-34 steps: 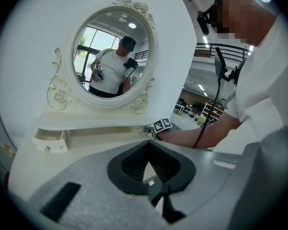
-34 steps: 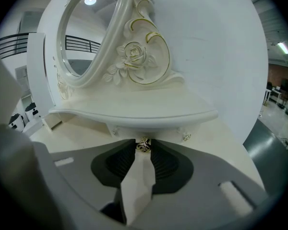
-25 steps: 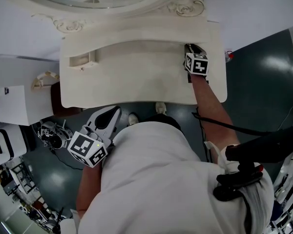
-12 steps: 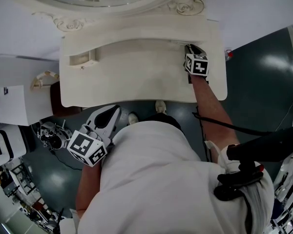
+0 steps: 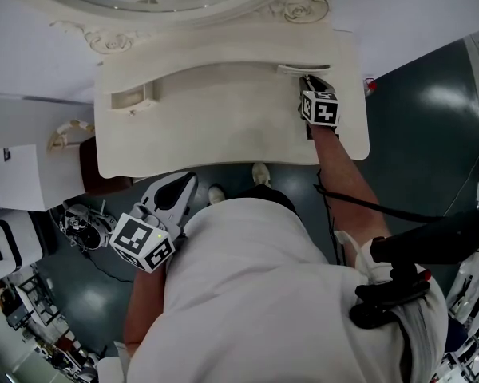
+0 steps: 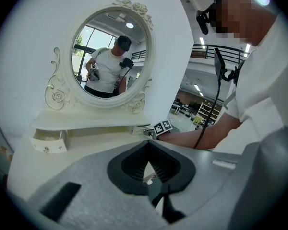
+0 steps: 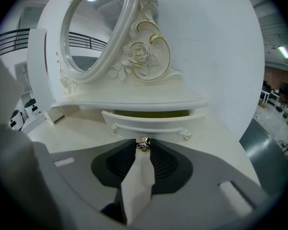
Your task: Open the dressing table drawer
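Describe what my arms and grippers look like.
Left gripper and right gripper: pale grey bodies, dark ribbed tongs, white cubes with black square markers. White short-sleeved shirt; a black cable runs beside the right arm.

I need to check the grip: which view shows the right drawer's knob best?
The right gripper view: the knob sits close up, pinched between the right gripper jaws. In the head view that gripper hides it; the left gripper view shows only the distant drawer.
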### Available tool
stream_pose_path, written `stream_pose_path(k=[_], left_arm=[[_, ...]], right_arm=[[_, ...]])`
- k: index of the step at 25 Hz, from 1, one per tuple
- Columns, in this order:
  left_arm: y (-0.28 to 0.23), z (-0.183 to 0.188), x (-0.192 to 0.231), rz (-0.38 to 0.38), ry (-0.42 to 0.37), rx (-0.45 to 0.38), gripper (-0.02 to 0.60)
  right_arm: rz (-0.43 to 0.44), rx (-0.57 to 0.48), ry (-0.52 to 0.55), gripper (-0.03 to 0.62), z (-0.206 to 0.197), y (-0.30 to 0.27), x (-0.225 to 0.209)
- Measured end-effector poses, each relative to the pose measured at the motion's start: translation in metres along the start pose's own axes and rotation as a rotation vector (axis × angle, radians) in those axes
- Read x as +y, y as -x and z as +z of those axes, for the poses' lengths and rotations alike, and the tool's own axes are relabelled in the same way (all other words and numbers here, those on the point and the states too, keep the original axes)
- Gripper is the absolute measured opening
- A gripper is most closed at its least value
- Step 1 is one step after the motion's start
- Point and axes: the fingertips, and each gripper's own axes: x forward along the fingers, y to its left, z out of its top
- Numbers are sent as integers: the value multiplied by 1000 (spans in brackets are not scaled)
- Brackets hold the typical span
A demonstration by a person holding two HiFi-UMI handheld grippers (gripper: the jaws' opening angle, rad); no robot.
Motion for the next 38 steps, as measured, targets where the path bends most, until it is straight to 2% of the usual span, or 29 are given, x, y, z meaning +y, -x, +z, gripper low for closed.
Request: stream_pose_path(k=[38], left_arm=[[22,-10,7,-59,17,-20,-2]], right_arm=[[-27,44,19,96,-26,29,14]])
